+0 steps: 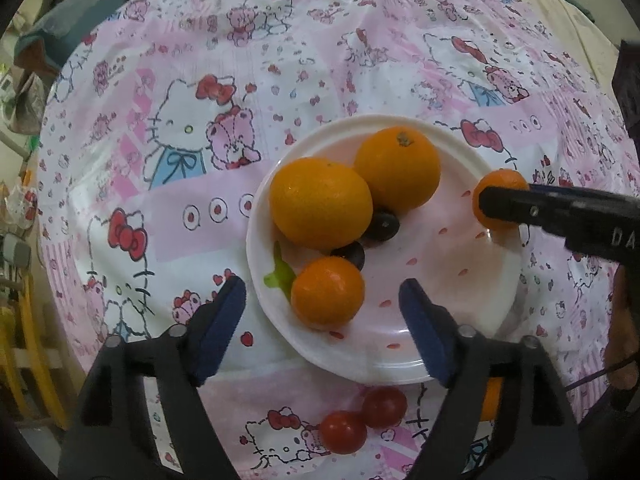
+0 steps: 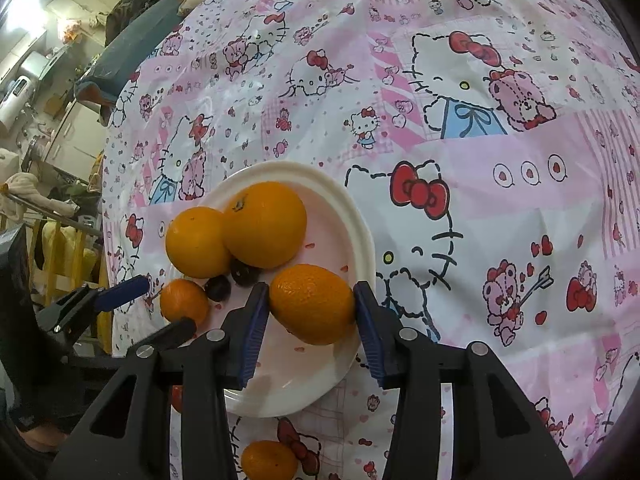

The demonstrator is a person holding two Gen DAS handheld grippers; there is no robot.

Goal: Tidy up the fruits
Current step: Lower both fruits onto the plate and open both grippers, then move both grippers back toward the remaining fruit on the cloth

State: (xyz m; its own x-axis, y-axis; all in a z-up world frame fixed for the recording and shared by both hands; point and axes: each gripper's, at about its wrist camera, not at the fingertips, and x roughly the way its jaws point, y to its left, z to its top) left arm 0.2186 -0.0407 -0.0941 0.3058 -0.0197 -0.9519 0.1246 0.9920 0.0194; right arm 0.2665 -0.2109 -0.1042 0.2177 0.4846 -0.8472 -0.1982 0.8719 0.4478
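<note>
We see the white plate (image 1: 460, 344) in the lower middle of the left wrist frame, its near rim partly hidden behind our left gripper (image 1: 322, 300), whose blue-padded fingers stand spread apart with a small mandarin (image 1: 327, 292) lying loose between them, touched by neither pad. Two larger oranges (image 1: 320, 202) sit behind it, smooth and dimpled, and cover most of two dark round fruits (image 1: 383, 224); we cannot tell what kind. A green leaf-like shape (image 1: 280, 274) peeks out at the plate's left edge, half hidden. Two glossy red tomatoes (image 1: 362, 420) lie on the cloth near the bottom edge, off the plate.

In the right wrist frame, our right gripper (image 2: 312, 312) is clenched on another mandarin (image 2: 313, 303), both ribbed blue pads pressed to its pebbled skin, over the plate's right side. A further mandarin (image 2: 268, 462) is cut off by the bottom edge, partly behind the gripper body. The thin, crinkled tablecloth (image 2: 500, 220) carries pink cartoon-cat prints. The room at the upper left is cluttered and hard to read.
</note>
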